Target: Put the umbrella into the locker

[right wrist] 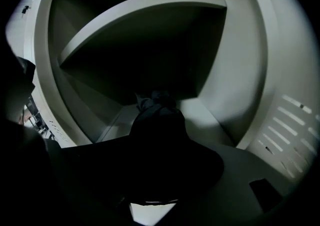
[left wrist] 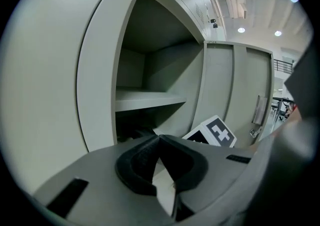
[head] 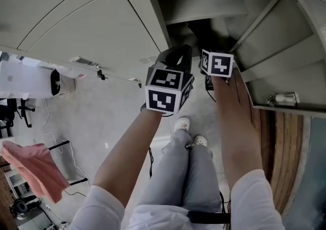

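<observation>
Though dark, umbrella inside locker.

Dark folded umbrella, tip inside open grey locker

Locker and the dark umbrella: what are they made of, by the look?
Locker: likely painted sheet metal, matte grey-beige; the signs are thin folded edges and punched louvre slots. Umbrella: probably woven fabric, dark and matte, with bunched, creased folds, though the view is dim.
</observation>
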`<state>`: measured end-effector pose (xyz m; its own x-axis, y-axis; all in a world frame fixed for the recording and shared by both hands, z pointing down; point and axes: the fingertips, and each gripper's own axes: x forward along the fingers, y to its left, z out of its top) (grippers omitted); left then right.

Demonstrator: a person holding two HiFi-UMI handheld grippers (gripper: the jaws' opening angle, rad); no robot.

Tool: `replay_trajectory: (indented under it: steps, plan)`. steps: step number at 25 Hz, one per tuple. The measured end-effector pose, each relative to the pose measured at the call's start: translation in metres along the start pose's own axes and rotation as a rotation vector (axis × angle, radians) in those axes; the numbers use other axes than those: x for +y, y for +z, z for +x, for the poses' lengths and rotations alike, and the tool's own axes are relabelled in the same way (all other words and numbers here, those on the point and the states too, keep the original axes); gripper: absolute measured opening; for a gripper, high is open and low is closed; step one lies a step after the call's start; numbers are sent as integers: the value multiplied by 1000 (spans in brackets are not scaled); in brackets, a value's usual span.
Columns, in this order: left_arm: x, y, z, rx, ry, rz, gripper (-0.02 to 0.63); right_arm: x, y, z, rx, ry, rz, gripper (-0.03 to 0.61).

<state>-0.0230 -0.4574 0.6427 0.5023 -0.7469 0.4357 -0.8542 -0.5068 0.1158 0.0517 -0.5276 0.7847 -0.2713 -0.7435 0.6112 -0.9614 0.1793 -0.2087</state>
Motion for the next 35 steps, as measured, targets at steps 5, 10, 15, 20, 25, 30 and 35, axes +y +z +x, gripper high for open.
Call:
replay_trajectory:
  steps: [5,10,15,20,25,30,35]
  plan:
    - [3,-1,13,-43,-23,15,2,-4,8,28,3,0,-70,262]
    - [9,-4,21,-70,-29,13,3,-4,26,48,1,-19,-137,264]
    - [11,-4,25,-91,-41,24,2,-4,29,62,29,-26,-173,270]
    - [11,-4,25,-99,-41,23,2,-6,33,65,5,-45,-184,380]
    - [8,-3,18,-81,-41,20,2,-8,32,53,-4,-71,-194,460]
    - [0,4,1,-43,-41,-2,2,2,37,23,-4,-58,-249,482]
    - [-11,20,-24,-9,-32,-16,2,14,38,-20,29,-20,-232,489]
